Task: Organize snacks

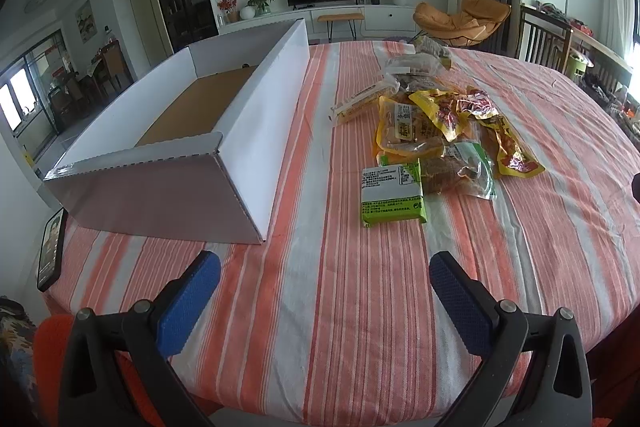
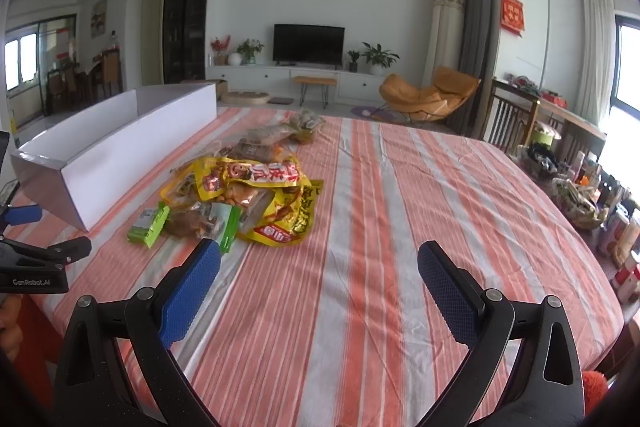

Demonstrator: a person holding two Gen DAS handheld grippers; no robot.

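A pile of snack packets [image 1: 440,123] lies on the striped tablecloth [image 1: 320,307], with a green-and-white packet [image 1: 392,197] nearest. A long white cardboard box [image 1: 256,131], open on top with a brown floor, stands left of the pile. My left gripper [image 1: 324,299] is open and empty, above the cloth in front of box and pile. In the right wrist view the pile [image 2: 248,195] lies ahead left and the box [image 2: 120,151] far left. My right gripper [image 2: 320,287] is open and empty, just right of the pile. The left gripper [image 2: 24,239] shows at the left edge.
A phone [image 1: 52,247] lies at the table's left edge beside the box. Wooden chairs [image 2: 508,123] stand at the far right of the table. A shelf of clutter [image 2: 580,195] runs along the right. The round table's near edge is just below both grippers.
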